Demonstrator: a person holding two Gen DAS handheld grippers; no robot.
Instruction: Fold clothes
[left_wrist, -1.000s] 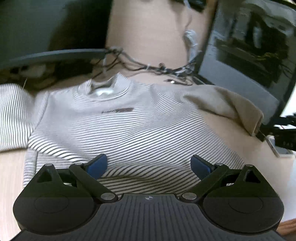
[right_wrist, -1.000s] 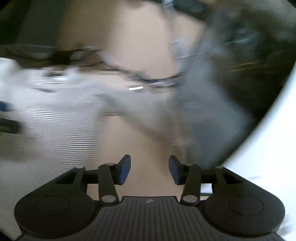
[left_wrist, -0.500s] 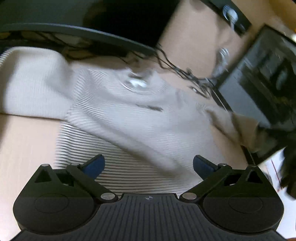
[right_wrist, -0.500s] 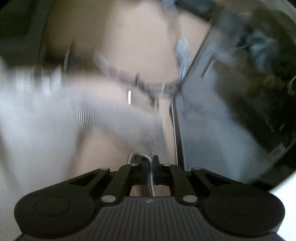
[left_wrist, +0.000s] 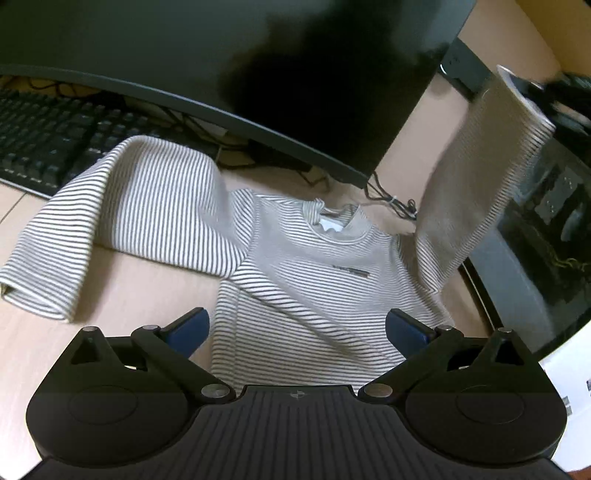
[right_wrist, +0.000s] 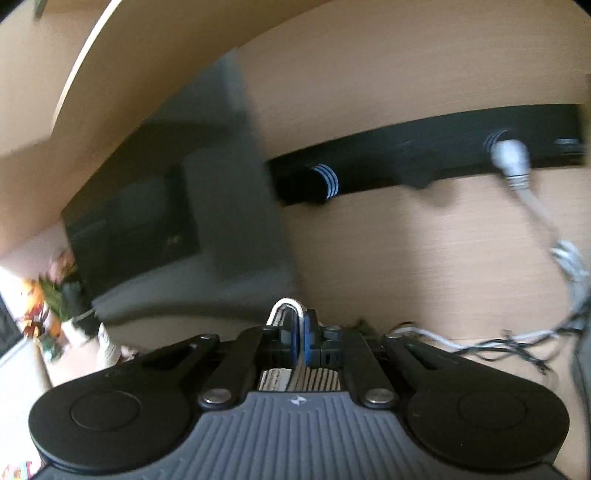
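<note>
1. The striped shirt (left_wrist: 306, 295) lies face up on the wooden desk (left_wrist: 147, 288), collar toward the monitor (left_wrist: 221, 74), its body spread flat between the left gripper's fingers in that camera's view.

2. The left gripper (left_wrist: 297, 328) hangs above the shirt's lower body with its blue pads spread wide and nothing between them.

3. The right gripper (right_wrist: 301, 334) has its pads pressed together on a fold of striped fabric; a white edge loops out above the fingertips. From the left view, this is the right sleeve (left_wrist: 476, 184), lifted high off the desk and hanging as a steep panel beside the second screen (left_wrist: 546, 229).

4. The left sleeve (left_wrist: 122, 221) sprawls outward, its upper part draped over the front of the keyboard (left_wrist: 40, 147).

5. The step in hand looks like folding the raised sleeve across the chest.

6. Risks from here:
   - The pinch sits near the cuff, though blur in the right view makes its depth hard to judge; a shallow bite could slip mid-swing and drop the sleeve in a heap.
   - Pulling too far upward could drag the shoulder and skew the flat body.
   - The cables (left_wrist: 391, 201) behind the collar could snag the fabric if the sleeve swings back.
   - The left sleeve on the keyboard may catch on keys when gathered.
</note>
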